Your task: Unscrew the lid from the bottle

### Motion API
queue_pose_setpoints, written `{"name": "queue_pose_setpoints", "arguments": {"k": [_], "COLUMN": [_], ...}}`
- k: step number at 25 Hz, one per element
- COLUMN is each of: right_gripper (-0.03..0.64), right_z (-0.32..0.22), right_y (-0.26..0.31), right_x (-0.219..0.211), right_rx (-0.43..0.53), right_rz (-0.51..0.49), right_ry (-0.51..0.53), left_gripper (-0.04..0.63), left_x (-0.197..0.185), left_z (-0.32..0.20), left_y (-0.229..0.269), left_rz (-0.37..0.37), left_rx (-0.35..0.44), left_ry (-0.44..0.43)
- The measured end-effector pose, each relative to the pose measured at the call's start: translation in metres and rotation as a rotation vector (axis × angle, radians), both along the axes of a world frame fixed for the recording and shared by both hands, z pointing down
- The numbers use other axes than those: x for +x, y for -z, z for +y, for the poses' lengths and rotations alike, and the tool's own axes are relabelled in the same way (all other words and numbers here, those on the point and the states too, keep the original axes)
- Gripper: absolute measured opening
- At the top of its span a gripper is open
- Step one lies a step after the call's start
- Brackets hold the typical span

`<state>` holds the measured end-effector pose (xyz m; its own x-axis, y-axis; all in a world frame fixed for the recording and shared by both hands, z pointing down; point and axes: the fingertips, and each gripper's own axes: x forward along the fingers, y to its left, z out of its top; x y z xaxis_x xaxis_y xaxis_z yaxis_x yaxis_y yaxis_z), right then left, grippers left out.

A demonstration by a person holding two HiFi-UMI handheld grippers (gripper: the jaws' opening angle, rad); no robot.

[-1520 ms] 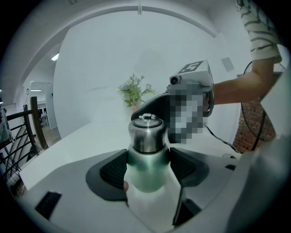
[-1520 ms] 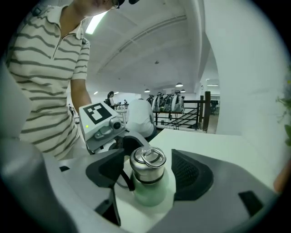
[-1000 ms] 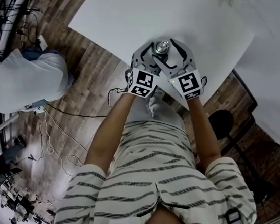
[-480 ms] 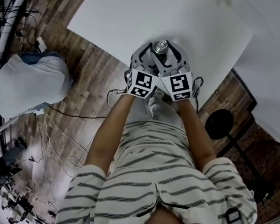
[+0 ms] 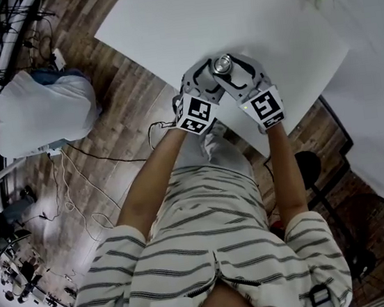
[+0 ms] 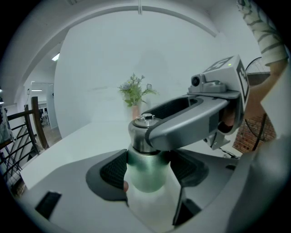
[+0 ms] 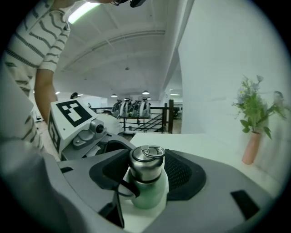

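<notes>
Two claws meet on one bottle near the edge of the white table (image 5: 182,24), and I read them from my left. My left claw (image 5: 209,78) is closed on the pale green, frosted bottle (image 6: 145,173): its dark ribbed pads press the rounded shoulder from both sides, and the bottle stands upright between them, right in front of that claw's camera. Just above those pads sits the brushed steel screw lid (image 7: 145,164), with a small metal ring lying flat on its top and a black loop hanging at the neck on the left claw's side. My right claw (image 5: 232,72) reaches in across the top of the left one. Its jaws have just been closing and now stand at a middling width with the lid between them, a mesh pad against each side of it. Well beyond the right claw and off to its right, a slim pink vase (image 7: 249,148) of green sprigs stands on the table.
</notes>
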<state>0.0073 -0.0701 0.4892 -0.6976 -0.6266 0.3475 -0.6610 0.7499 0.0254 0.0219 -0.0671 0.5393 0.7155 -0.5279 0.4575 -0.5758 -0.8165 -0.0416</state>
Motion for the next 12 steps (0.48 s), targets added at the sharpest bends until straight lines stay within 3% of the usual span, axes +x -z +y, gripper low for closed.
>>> {"name": "queue_pose_setpoints", "arguments": {"k": [6,12], "right_gripper": [0.252,0.250], "right_z": [0.0051,0.0048], "right_y": [0.0027,0.0044], "right_x": [0.0006,-0.0004], "right_rx": [0.002,-0.039], "right_rz": [0.006,0.019], "right_ry": [0.321,0.501], "left_gripper": [0.293,0.295], "left_x": [0.0009,0.0004], "left_z": [0.0003,-0.0011], "left_y": [0.0005,0.0037], "left_rz": [0.000,-0.002], "left_rx": [-0.002,-0.005], "left_ry": [0.000,-0.001]}}
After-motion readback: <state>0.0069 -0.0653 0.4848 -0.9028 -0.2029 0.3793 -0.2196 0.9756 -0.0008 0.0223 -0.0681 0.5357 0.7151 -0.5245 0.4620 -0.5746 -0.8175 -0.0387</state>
